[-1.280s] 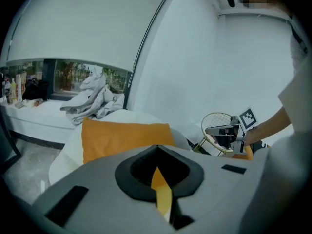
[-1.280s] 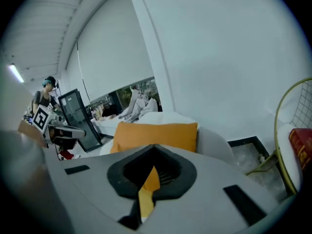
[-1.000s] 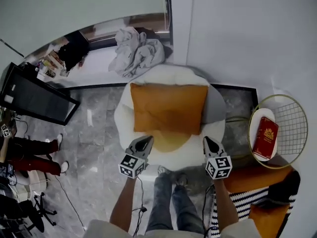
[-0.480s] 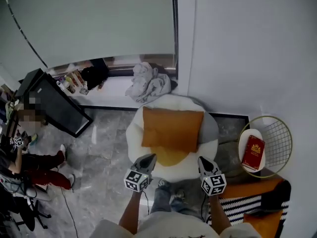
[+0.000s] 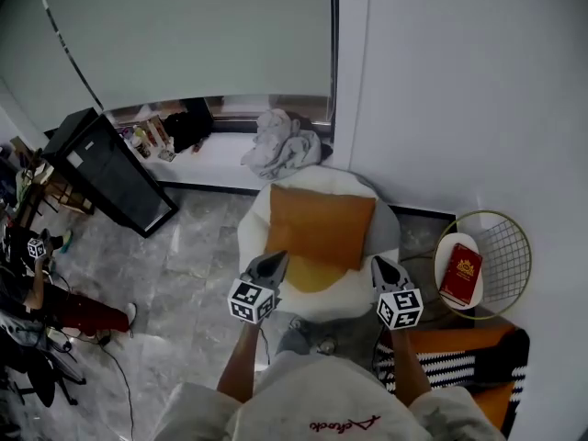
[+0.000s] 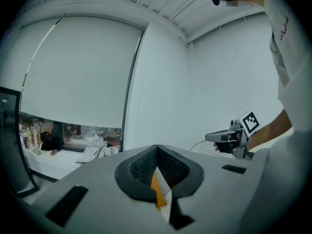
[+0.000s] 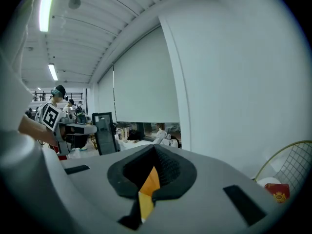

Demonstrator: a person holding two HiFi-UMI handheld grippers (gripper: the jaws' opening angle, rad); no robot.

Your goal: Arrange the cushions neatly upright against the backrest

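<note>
A white round armchair point(image 5: 260, 246) stands below me in the head view. An orange cushion point(image 5: 321, 225) leans upright against its backrest. A yellow cushion point(image 5: 310, 273) lies flat on the seat in front of it, partly under the orange one. My left gripper point(image 5: 275, 259) hovers over the seat's front left, shut and empty. My right gripper point(image 5: 378, 265) hovers over the front right, also shut and empty. Neither touches a cushion. In the left gripper view the shut jaws point(image 6: 157, 149) point at the wall, with a sliver of orange below them.
A gold wire side table point(image 5: 511, 231) with a red book point(image 5: 461, 277) stands right of the chair. A grey cloth heap point(image 5: 285, 145) lies on the window ledge behind. A black panel point(image 5: 110, 180) leans at the left. An orange and striped rug point(image 5: 459, 356) lies at lower right.
The head view has risen and pulled back, so the chair looks smaller. Both grippers stay shut and side by side before the chair. The cushions have not moved.
</note>
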